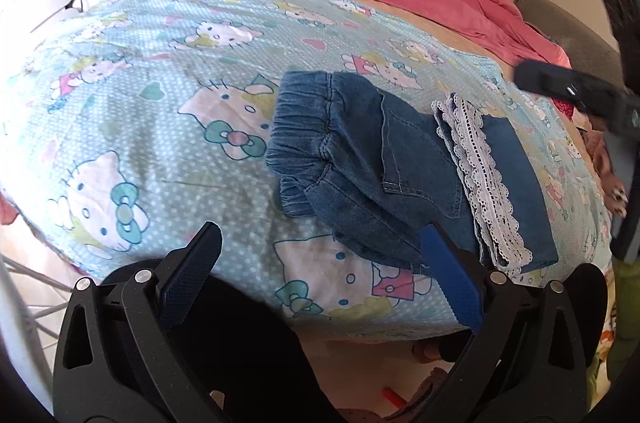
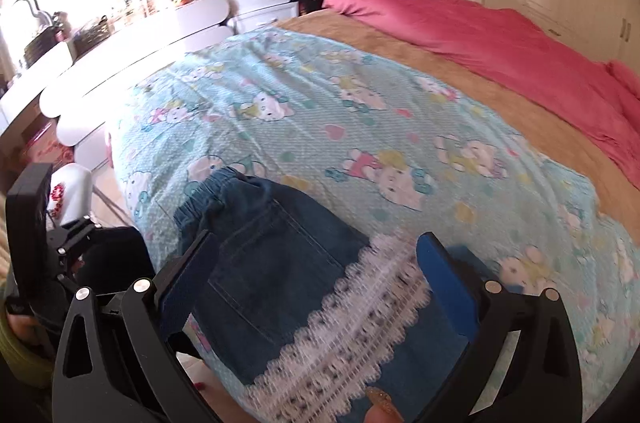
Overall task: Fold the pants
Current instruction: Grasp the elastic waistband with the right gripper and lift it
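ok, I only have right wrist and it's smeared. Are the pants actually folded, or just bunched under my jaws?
Observer: Folded. Left wrist shows the pants as a compact packet on the sheet, with the lace hems laid back beside the back pocket.
Operator: Left jaws holding anything?
Observer: No. The left gripper is open and grips nothing.
Operator: And mine, on the cloth?
Observer: Seemingly not. From left wrist the right gripper hangs off the lace side, apart from the denim, though it is blurred.
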A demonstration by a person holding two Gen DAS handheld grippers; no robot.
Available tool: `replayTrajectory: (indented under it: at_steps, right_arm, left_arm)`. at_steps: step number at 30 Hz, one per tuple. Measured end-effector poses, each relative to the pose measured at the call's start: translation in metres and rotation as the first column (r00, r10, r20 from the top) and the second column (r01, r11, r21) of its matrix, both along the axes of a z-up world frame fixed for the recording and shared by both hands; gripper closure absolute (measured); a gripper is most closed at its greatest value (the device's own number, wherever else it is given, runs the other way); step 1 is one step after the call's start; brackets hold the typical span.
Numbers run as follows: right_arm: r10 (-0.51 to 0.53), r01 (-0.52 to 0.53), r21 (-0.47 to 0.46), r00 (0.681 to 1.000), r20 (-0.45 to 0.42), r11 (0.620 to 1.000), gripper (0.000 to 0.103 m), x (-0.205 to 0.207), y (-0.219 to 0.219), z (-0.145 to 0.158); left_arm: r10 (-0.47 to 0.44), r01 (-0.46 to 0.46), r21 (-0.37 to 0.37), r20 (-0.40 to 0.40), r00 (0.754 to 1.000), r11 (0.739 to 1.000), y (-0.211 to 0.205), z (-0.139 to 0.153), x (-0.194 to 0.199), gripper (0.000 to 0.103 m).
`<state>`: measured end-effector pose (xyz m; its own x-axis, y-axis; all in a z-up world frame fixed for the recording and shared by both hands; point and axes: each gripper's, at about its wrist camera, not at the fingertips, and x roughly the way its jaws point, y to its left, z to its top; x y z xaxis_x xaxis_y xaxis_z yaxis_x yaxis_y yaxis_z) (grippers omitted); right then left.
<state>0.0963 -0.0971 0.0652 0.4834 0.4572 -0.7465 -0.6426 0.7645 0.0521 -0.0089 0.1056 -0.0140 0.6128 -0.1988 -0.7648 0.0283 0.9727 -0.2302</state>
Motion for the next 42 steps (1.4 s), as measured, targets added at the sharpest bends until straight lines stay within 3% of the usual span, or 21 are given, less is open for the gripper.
replayTrajectory:
  at_steps: [9, 16, 23, 29, 30, 31, 32, 35, 42]
  right_arm:
    - [0.140, -0.146, -0.027, 0.980, -0.142, 0.989, 0.004, 0.041, 0.061, -0.026]
    - [0.210, -0.227, -0.064, 0.957, -0.198, 0.972, 0.004, 0.058, 0.098, -0.041]
    - [0.280, -0.313, -0.093, 0.924, -0.262, 0.945, 0.005, 0.063, 0.126, -0.063]
    - [0.310, -0.358, -0.097, 0.893, -0.326, 0.929, 0.006, 0.065, 0.141, -0.087]
    - [0.313, -0.360, -0.089, 0.889, -0.334, 0.929, 0.010, 0.066, 0.142, -0.090]
    - [0.324, -0.368, -0.064, 0.878, -0.352, 0.928, 0.031, 0.067, 0.142, -0.094]
    - [0.340, -0.378, -0.028, 0.862, -0.375, 0.926, 0.043, 0.068, 0.141, -0.096]
    - [0.355, -0.365, 0.038, 0.869, -0.344, 0.930, 0.065, 0.066, 0.127, -0.086]
    - [0.366, -0.295, 0.255, 0.879, -0.305, 0.921, 0.068, 0.069, 0.065, -0.042]
  left_arm:
    - [-0.011, 0.011, -0.022, -0.010, 1.000, 1.000, -0.004, -0.006, 0.012, 0.009]
    - [-0.010, 0.010, -0.045, -0.012, 1.000, 0.999, -0.002, -0.012, 0.026, 0.009]
    - [-0.029, 0.026, -0.123, -0.020, 0.999, 0.992, 0.000, -0.024, 0.039, 0.039]
    - [-0.025, 0.021, -0.127, -0.032, 0.999, 0.992, -0.002, -0.031, 0.046, 0.037]
    - [-0.022, 0.018, -0.128, -0.031, 0.999, 0.992, -0.002, -0.032, 0.047, 0.033]
    - [-0.021, 0.017, -0.129, -0.031, 0.999, 0.992, -0.002, -0.033, 0.047, 0.031]
    - [-0.020, 0.015, -0.135, -0.034, 0.999, 0.991, -0.002, -0.034, 0.048, 0.027]
    - [-0.019, 0.015, -0.138, -0.027, 0.999, 0.990, -0.003, -0.031, 0.048, 0.020]
    - [-0.022, 0.023, -0.139, 0.007, 1.000, 0.990, -0.004, -0.018, 0.041, 0.011]
